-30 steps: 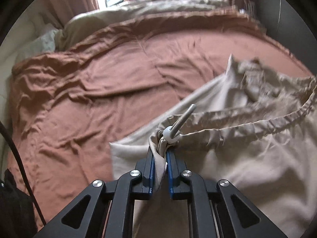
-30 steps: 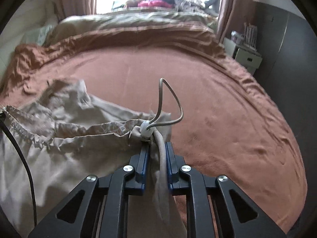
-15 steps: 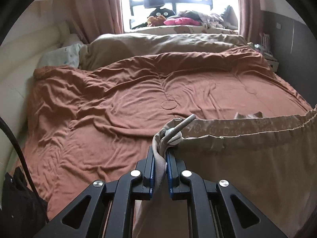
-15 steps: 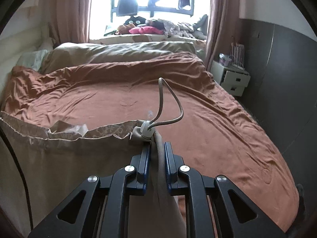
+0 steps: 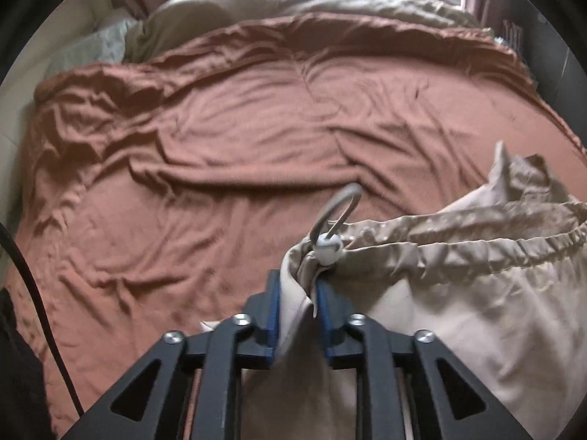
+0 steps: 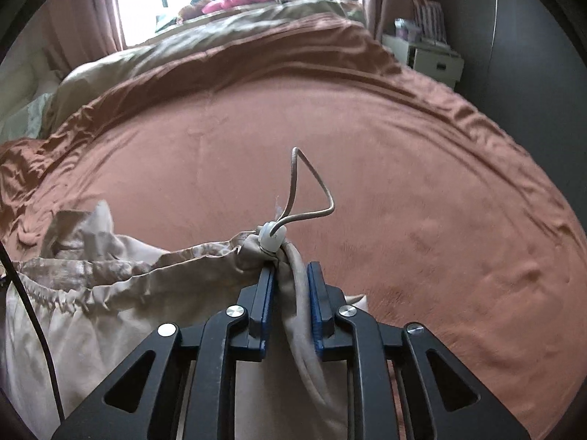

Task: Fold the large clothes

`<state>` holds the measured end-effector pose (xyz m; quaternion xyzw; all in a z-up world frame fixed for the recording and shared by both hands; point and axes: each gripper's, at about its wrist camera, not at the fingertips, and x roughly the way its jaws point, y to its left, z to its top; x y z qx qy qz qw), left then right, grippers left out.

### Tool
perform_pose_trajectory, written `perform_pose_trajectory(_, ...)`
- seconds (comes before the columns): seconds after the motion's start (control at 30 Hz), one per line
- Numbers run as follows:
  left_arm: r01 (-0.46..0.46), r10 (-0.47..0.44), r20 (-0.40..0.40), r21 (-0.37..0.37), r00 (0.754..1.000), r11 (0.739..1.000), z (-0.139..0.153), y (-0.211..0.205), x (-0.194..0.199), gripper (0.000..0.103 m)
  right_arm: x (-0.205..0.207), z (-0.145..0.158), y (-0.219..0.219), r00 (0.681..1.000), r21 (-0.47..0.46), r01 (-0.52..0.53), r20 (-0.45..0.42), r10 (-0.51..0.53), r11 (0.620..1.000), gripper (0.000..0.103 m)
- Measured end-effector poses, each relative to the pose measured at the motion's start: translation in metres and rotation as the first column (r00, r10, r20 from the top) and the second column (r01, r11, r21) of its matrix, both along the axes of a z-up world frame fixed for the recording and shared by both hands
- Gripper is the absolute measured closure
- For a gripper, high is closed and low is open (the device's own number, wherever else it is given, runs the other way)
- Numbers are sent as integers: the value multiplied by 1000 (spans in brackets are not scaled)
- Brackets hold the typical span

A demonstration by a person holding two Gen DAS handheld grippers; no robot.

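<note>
A large beige garment (image 5: pixel 477 293) with an elastic drawstring hem lies on the brown bed cover. My left gripper (image 5: pixel 298 286) is shut on the hem's left corner, just behind a white cord stopper (image 5: pixel 329 247) with a cord loop. My right gripper (image 6: pixel 290 275) is shut on the same garment (image 6: pixel 110 304) at the hem's right corner, behind another white cord stopper (image 6: pixel 270 236) and its loop. The hem sags between the two grippers, with crumpled fabric behind it. The jaws stand a little apart, with fabric filling the gap.
The brown bed cover (image 5: pixel 220 146) spreads wide ahead, also in the right wrist view (image 6: pixel 403 165). A beige duvet (image 5: pixel 293 3) and pillows (image 5: pixel 91 47) lie at the far end. A white nightstand (image 6: pixel 429 55) and dark wall (image 6: pixel 513 36) are right. A black cable (image 5: pixel 33 286) hangs left.
Both grippers have come down toward the bed with the garment, after lifting it half a second ago. The hem, then stretched taut, now sags and the fabric lies on the cover.
</note>
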<state>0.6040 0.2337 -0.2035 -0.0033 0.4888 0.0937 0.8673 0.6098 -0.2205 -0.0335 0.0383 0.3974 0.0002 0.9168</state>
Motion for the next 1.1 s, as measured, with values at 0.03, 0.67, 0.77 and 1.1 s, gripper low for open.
perform_pose_trajectory(0.03,-8,8,-13,0,1000,1000,-4,2,0,68,2,-2,-1,1000,-1,-2,-9,2,1000,82)
perform_pose_trajectory(0.67,-92,106,77,-163,991,982,63,37,-116,36,-110,80,-14,999,98,11,43,-16,995,16)
perform_pose_trajectory(0.77,-116,134,75,-206,988,972,67,44,-145,36,-135,97,-5,999,104,-7,49,2,995,16)
perform_pose_trajectory(1.1,-173,207,78,-313,975,934,64,52,-225,36,-205,136,47,988,73,-125,104,117,990,16)
